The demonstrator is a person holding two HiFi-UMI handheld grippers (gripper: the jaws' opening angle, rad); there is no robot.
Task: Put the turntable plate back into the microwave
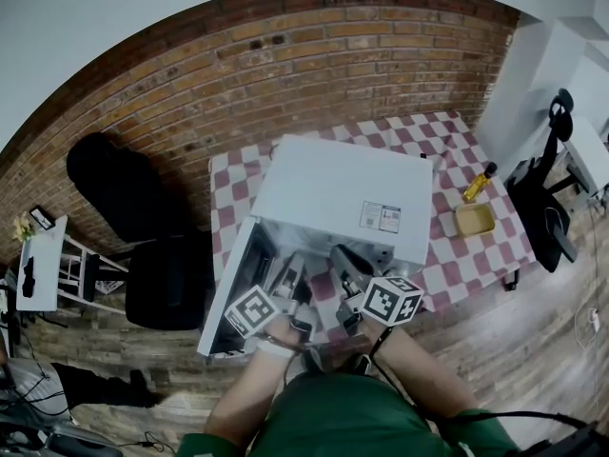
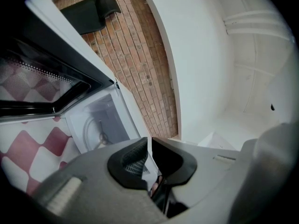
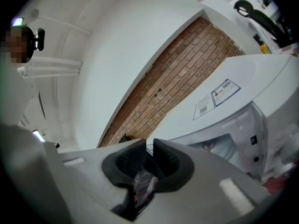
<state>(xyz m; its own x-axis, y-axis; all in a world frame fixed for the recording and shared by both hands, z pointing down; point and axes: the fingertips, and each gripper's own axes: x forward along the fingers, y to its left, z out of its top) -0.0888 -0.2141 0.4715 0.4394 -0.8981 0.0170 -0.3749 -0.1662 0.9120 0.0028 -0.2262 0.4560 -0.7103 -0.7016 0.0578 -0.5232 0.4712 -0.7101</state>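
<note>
Holding entry, item one: turntable plate (image 3: 142, 184), clear glass. It is showing only as a thin translucent edge caught in the jaws. By my reading it is hanging between the two grippers, just in front of the open cavity and not yet inside.

Left gripper (image 2: 149, 146): its jaws are clenching on a pale sliver, apparently the plate's rim. It is pointing level at the opening, likely so the glass goes in flat.

Right gripper (image 3: 149, 150): its jaws are pinching the same kind of glassy edge. It is working from the opposite side, probably to share the weight and stop the plate tipping.

Microwave (image 1: 333, 193): it is standing at the near edge of the checked table (image 1: 476, 255).

Door (image 1: 228, 293): it is swinging wide to the left, leaving the mouth free for both hands.

Roller ring (image 2: 100, 135): it is lying on the cavity floor, waiting to carry the plate.

Bottle (image 1: 481, 181) and yellow tray (image 1: 474, 219): both are sitting near the table's right edge, well apart from the work.
</note>
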